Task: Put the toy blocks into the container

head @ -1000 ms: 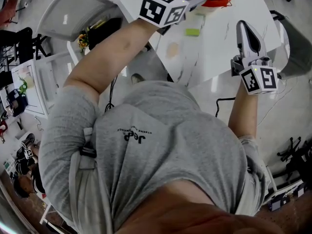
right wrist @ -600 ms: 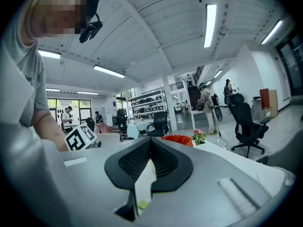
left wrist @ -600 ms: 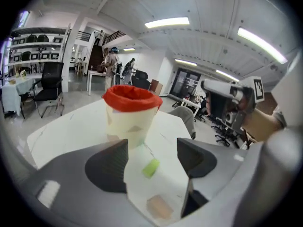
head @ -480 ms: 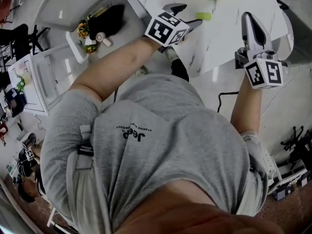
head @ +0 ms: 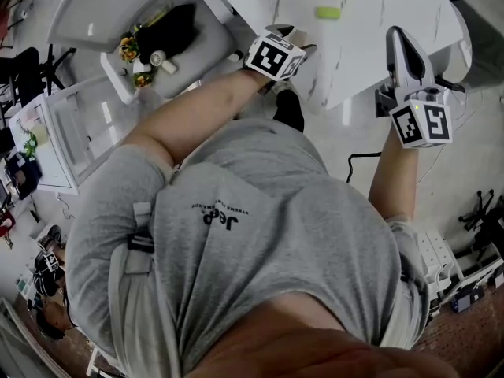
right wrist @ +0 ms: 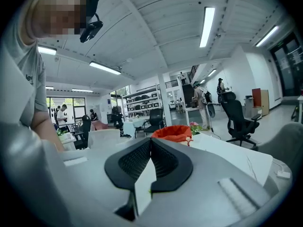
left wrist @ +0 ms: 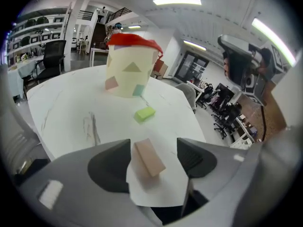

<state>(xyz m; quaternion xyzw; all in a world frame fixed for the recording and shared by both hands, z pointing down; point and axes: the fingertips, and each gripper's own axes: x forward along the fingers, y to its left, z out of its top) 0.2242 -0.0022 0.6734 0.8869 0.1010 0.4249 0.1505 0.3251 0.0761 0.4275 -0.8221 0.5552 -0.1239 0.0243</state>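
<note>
My left tool (left wrist: 154, 145) stands wide open with the pink block (left wrist: 149, 158) lying on the bench (left wrist: 66, 119) between its jaws, the green block (left wrist: 144, 113) near the container (left wrist: 129, 72), and my right tool (right wrist: 150, 142) closed on nothing.

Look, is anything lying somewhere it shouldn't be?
Yes. Two blocks lie loose on the white table, outside the container: a pink block near the edge, a green block closer to the container.

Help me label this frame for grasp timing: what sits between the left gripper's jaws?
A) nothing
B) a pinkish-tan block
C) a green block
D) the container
B: the pinkish-tan block lies on the table between the left gripper and its open jaws, not yet pressed.
</note>
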